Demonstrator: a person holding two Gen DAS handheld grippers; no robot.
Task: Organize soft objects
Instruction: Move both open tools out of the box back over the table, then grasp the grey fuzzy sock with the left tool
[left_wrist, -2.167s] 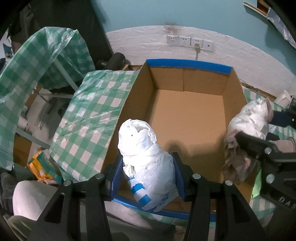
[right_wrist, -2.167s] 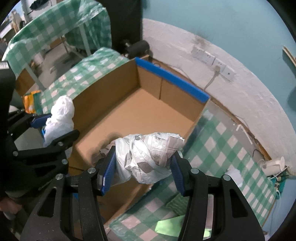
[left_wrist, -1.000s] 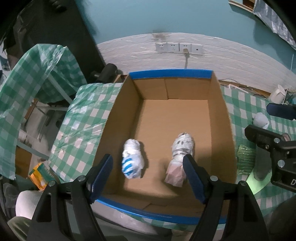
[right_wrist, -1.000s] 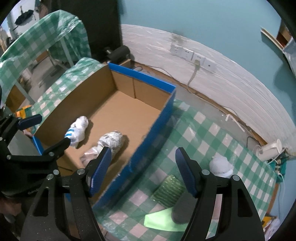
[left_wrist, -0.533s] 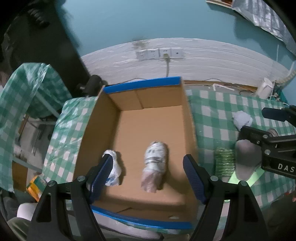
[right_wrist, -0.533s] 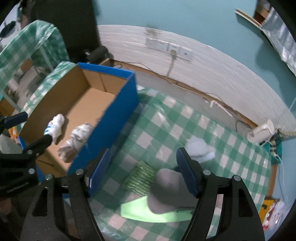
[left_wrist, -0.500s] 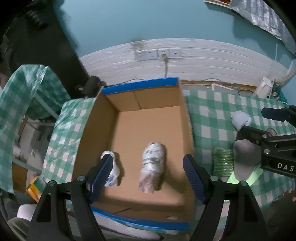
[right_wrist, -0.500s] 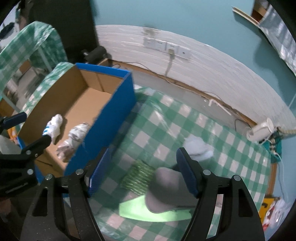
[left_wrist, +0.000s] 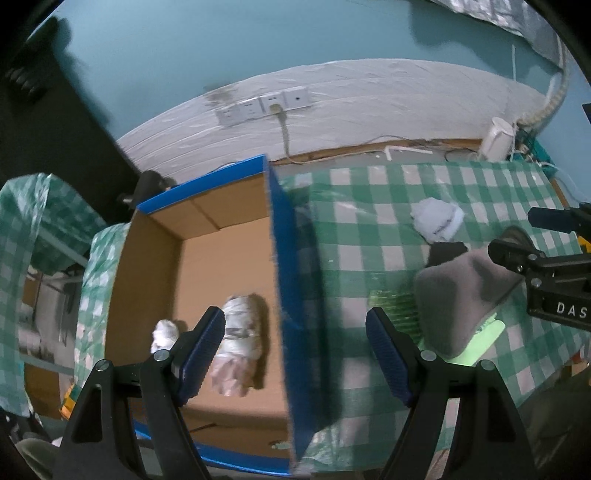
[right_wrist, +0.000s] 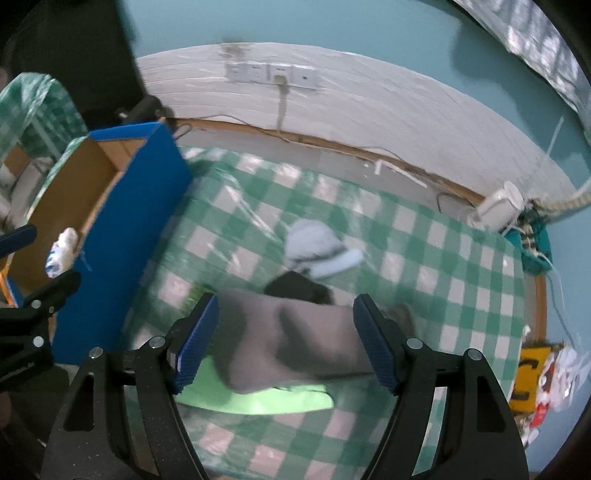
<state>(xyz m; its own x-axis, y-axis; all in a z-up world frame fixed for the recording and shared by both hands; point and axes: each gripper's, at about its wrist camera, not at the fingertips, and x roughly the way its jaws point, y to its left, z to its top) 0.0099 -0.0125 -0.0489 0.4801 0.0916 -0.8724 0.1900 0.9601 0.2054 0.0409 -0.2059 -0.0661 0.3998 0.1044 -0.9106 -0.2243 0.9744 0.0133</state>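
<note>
In the left wrist view, the cardboard box (left_wrist: 207, 266) fills the centre left of the frame, its blue-taped rim running down the middle. Two wrapped bundles lie on its floor at lower left: a small white bundle (left_wrist: 164, 334) and, just beside it, a larger white-and-grey bundle (left_wrist: 240, 343). The left gripper (left_wrist: 295, 354) hangs over the box's right wall with its jaws spread wide and nothing between them.

Right of the box, on the green checked tablecloth (left_wrist: 369, 229), lie the things not yet sorted: a green ribbed piece (left_wrist: 393, 306) at centre right, a grey soft item (left_wrist: 458, 295) touching it, a bright green sheet (left_wrist: 484, 336) under the grey one, and a pale blue-white wad (left_wrist: 437, 218) above them.

In the right wrist view the right gripper (right_wrist: 284, 339) sits low in the frame, jaws wide and holding nothing; the grey soft item (right_wrist: 295, 339) lies below and between its fingers, though the blur hides whether they touch it. A dark object (right_wrist: 295, 288) peeks out just above it.

The step in hand looks like picking the next soft things. For a clean pick, the right gripper should settle until the blur is gone, centre on the thick middle of the grey item, and close without catching the green sheet beneath. The left gripper would do well to clear the box wall first, then take the green ribbed piece, near its right-hand finger.
</note>
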